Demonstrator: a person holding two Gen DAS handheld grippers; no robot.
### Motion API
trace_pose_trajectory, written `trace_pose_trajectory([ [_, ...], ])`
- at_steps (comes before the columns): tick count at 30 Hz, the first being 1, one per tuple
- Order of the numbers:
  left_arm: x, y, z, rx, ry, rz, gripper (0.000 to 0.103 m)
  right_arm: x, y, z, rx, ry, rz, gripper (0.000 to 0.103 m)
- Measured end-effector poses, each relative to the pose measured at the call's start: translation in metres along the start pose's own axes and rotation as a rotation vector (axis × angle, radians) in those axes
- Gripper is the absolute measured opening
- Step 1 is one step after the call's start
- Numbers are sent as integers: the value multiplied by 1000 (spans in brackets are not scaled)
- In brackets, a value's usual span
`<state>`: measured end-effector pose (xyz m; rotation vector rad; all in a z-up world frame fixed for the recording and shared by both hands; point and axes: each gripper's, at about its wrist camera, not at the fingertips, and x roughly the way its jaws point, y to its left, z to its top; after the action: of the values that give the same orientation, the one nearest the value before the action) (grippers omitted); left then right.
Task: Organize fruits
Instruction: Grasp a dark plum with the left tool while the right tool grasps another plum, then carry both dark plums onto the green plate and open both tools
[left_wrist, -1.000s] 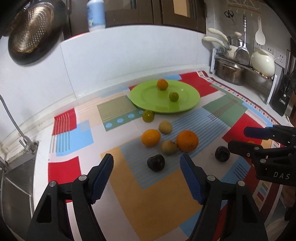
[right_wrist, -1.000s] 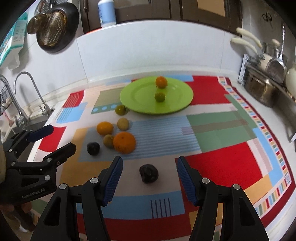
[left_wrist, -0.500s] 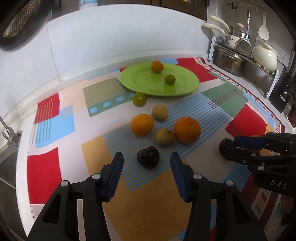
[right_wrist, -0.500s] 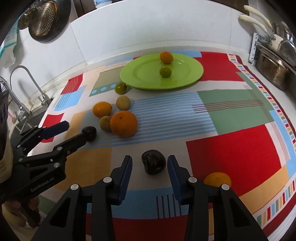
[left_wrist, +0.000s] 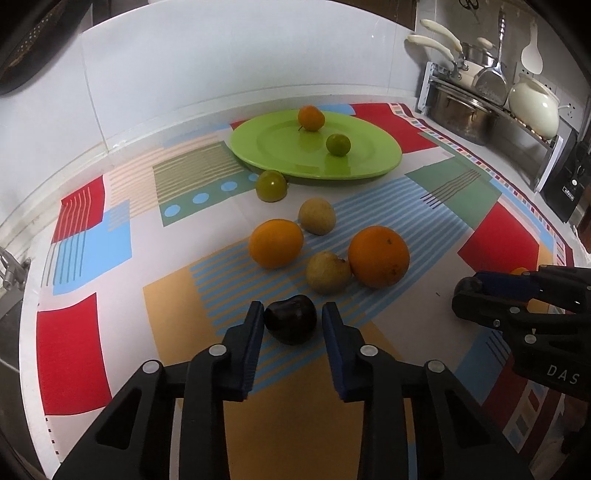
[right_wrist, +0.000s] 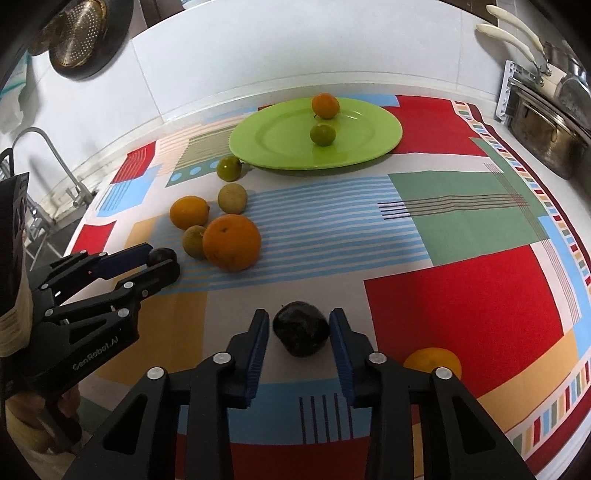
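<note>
Dark, nearly black round fruits sit between both pairs of tongs, which have dropped closer to the patterned cloth on the table (left_wrist: 92, 332) than a second ago and whose jaws have just been closing. The left tongs (left_wrist: 291, 314) are narrowed onto one dark fruit (left_wrist: 291, 319), blue pads touching its sides. The right tongs (right_wrist: 298, 323) likewise pinch the other dark fruit (right_wrist: 301, 328). Both fruits rest on the cloth, well short of the green plate (left_wrist: 369, 162), which carries two small citrus fruits.
</note>
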<state>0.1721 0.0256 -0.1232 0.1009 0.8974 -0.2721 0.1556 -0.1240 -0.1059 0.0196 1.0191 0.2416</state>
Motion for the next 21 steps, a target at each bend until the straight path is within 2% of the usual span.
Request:
trace_pose_trajectory([
  [11, -13, -3, -1, 1, -8, -18, 29, -8, 2, 1, -11, -29, 9, 33],
  [21, -37, -10, 2, 11, -61, -12, 29, -28, 5, 2, -33, -90, 12, 33],
])
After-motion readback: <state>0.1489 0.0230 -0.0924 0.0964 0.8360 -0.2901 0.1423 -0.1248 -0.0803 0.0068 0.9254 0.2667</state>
